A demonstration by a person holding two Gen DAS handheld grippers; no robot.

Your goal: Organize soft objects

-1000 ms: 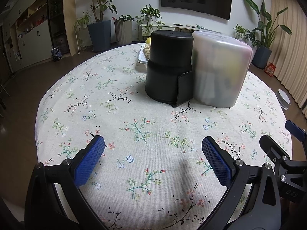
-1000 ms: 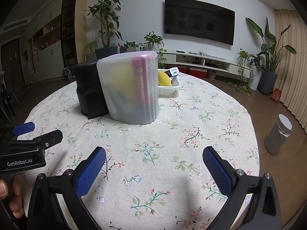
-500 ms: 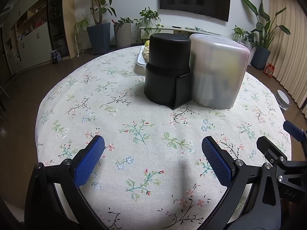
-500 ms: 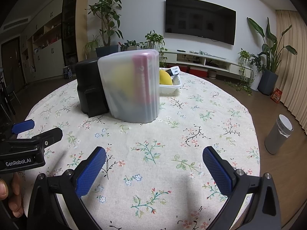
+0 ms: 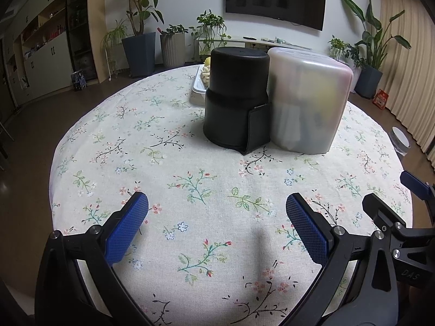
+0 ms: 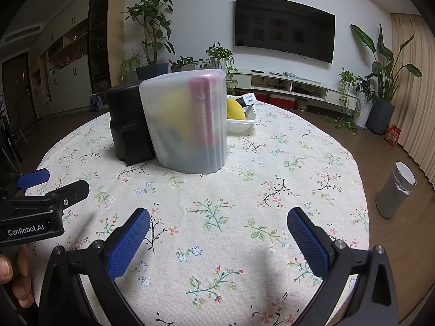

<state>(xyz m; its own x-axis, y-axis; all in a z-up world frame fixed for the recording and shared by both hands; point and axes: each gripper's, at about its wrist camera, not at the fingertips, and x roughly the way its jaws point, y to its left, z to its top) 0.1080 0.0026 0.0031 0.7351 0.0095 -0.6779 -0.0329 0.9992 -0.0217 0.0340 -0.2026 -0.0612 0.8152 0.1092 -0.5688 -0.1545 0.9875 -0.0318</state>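
Note:
A black round container (image 5: 236, 97) stands on the floral tablecloth (image 5: 190, 184), touching a frosted translucent container (image 5: 307, 100) on its right; blurred yellow and pink items show through its wall (image 6: 187, 119). Behind them lies a white tray (image 6: 242, 123) with a yellow soft object (image 6: 234, 108) in it. My left gripper (image 5: 217, 217) is open and empty above the near part of the table. My right gripper (image 6: 218, 229) is open and empty, to the right of the left one, which shows in its view (image 6: 40, 203).
The round table's edge (image 6: 361, 190) curves close on the right. A grey cylindrical bin (image 6: 395, 194) stands on the floor beyond it. Potted plants (image 5: 138, 40) and a TV console (image 6: 293, 87) line the far wall.
Both grippers have drawn back slightly from the containers and stayed open. Nothing on the table has moved.

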